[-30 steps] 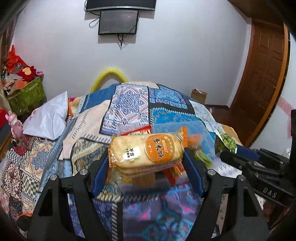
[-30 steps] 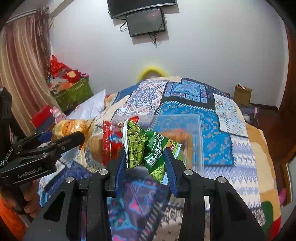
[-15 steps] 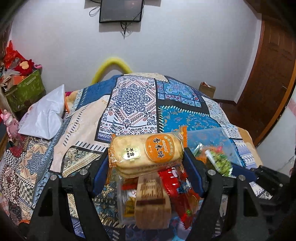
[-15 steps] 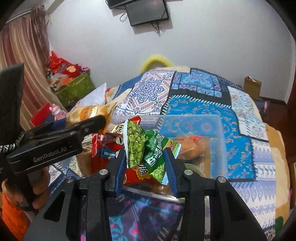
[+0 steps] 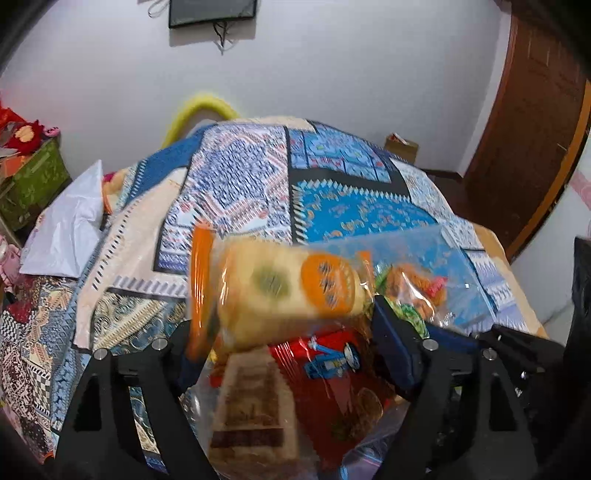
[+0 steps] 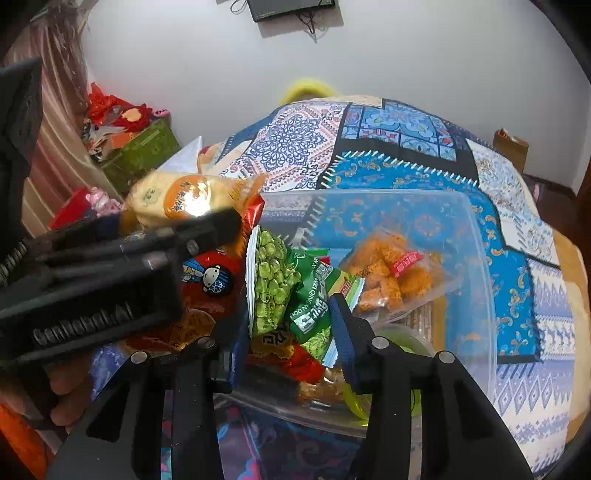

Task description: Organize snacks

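Two grippers (image 6: pixel 290 332) (image 5: pixel 284 332), two held packets (image 6: pixel 291 291) (image 5: pixel 280 291)

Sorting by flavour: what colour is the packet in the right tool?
Green, clearest in the right wrist view.

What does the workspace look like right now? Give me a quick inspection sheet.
Surface: patchwork quilt on a bed.
Job's things: clear plastic bin holding an orange snack bag, a red cartoon packet and a brown wafer pack; rice cracker pack and green pea packet held above it.
Clutter: white bag, green box of red items, cardboard box.
Grippers: left gripper blurred, grip unclear; right gripper shut on the pea packet.
Cables: dangling under the wall screen.
Surroundings: white wall, wooden door, curtain.
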The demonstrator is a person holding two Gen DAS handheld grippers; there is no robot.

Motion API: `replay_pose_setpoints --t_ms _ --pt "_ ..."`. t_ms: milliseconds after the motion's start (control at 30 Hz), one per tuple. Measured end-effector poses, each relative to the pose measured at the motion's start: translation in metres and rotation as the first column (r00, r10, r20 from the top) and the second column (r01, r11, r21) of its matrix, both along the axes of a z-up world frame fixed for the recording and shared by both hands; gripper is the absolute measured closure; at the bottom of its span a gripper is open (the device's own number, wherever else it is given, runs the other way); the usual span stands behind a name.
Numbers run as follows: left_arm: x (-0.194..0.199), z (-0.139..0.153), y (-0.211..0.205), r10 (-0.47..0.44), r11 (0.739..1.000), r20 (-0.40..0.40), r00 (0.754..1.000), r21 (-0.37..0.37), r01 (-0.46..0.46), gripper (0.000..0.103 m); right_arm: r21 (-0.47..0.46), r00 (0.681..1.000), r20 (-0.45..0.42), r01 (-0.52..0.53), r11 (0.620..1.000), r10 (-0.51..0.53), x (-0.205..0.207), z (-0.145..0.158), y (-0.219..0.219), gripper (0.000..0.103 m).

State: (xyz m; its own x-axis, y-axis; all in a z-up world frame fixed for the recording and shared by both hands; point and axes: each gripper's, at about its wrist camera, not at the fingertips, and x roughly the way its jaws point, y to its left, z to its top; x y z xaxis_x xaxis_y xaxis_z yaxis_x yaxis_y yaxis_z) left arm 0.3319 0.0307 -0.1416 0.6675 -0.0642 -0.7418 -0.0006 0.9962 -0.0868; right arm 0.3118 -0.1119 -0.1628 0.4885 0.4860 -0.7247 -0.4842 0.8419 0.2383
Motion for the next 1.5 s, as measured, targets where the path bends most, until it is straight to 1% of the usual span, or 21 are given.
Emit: replay_pose_setpoints --t_ms 67,167,233,333,433,567,700,867,900,933,1000,1067,1133,1167,1200,1267,1333,1467,1500 --pt "-0.003 -0.001 -0.001 -0.002 1.0 -0.004 1.0 0.001 0.002 0.023 -0.006 1.0 -0.004 0.002 1.0 -0.002 -0.001 0.002 -0.001 0.062" --pt "-0.009 0.003 0.0 -0.005 1.0 -0.007 1.0 -0.026 0.005 0.023 -0.019 1.0 0.004 -0.002 1.0 0.002 -0.004 0.006 -0.002 0.06" --pt "-0.017 0.011 0.001 -0.002 0.999 0.006 1.0 -0.038 0.003 0.023 -0.016 1.0 0.011 -0.004 1.0 0.004 -0.008 0.011 -0.003 0.059" --pt "-0.033 0.027 0.003 0.001 0.999 0.043 0.999 -0.051 0.002 0.023 -0.007 1.0 0.03 -0.001 1.0 0.001 -0.015 0.022 -0.008 0.056" --pt "-0.051 0.047 0.004 0.009 0.998 0.088 0.996 -0.055 -0.005 0.023 -0.003 0.998 0.059 0.007 1.0 -0.007 -0.024 0.035 -0.014 0.056" --pt "-0.078 0.072 0.006 0.026 0.999 0.152 0.988 -0.047 -0.019 0.023 0.024 0.995 0.096 0.022 0.999 -0.024 -0.039 0.057 -0.026 0.056" --pt "-0.114 0.099 0.006 0.038 0.999 0.237 0.971 -0.041 -0.029 0.023 0.052 0.987 0.155 0.037 0.998 -0.045 -0.06 0.082 -0.038 0.055" --pt "-0.161 0.13 0.002 0.043 0.999 0.348 0.937 -0.042 -0.03 0.023 0.083 0.965 0.254 0.048 0.995 -0.068 -0.092 0.119 -0.055 0.055" --pt "-0.17 0.135 -0.001 0.041 0.999 0.369 0.928 -0.036 -0.029 0.021 0.092 0.959 0.275 0.049 0.995 -0.073 -0.1 0.126 -0.059 0.054" --pt "-0.181 0.14 -0.003 0.04 0.999 0.393 0.919 -0.028 -0.031 0.017 0.104 0.952 0.296 0.047 0.993 -0.076 -0.109 0.134 -0.063 0.053" --pt "-0.196 0.148 -0.006 0.039 0.999 0.43 0.902 -0.021 -0.033 0.011 0.12 0.94 0.33 0.05 0.992 -0.087 -0.122 0.144 -0.068 0.037" --pt "-0.213 0.155 -0.008 0.037 0.999 0.466 0.884 -0.024 -0.029 0.007 0.125 0.921 0.375 0.058 0.99 -0.102 -0.135 0.152 -0.073 0.031" --pt "-0.224 0.16 -0.009 0.041 0.999 0.487 0.873 -0.029 -0.031 0.002 0.121 0.902 0.42 0.056 0.991 -0.102 -0.15 0.16 -0.075 0.03" --pt "-0.229 0.162 -0.009 0.044 0.999 0.496 0.867 -0.03 -0.033 0.002 0.12 0.898 0.428 0.055 0.991 -0.102 -0.153 0.162 -0.075 0.028" --pt "-0.233 0.163 -0.01 0.044 0.999 0.502 0.864 -0.031 -0.033 0.001 0.121 0.893 0.439 0.054 0.991 -0.102 -0.158 0.164 -0.076 0.023" --pt "-0.24 0.164 -0.011 0.044 0.999 0.508 0.86 -0.03 -0.033 0.001 0.124 0.883 0.457 0.057 0.991 -0.108 -0.166 0.167 -0.076 0.016" --pt "-0.245 0.164 -0.011 0.046 0.999 0.51 0.859 -0.03 -0.035 0.001 0.12 0.871 0.477 0.065 0.991 -0.115 -0.172 0.168 -0.077 0.013" --pt "-0.253 0.161 -0.01 0.055 0.998 0.507 0.86 -0.043 -0.039 0.001 0.111 0.862 0.493 0.076 0.991 -0.121 -0.178 0.167 -0.076 0.003" --pt "-0.253 0.16 -0.008 0.058 0.998 0.506 0.861 -0.046 -0.04 0.001 0.11 0.859 0.496 0.08 0.991 -0.125 -0.179 0.166 -0.076 0.003"
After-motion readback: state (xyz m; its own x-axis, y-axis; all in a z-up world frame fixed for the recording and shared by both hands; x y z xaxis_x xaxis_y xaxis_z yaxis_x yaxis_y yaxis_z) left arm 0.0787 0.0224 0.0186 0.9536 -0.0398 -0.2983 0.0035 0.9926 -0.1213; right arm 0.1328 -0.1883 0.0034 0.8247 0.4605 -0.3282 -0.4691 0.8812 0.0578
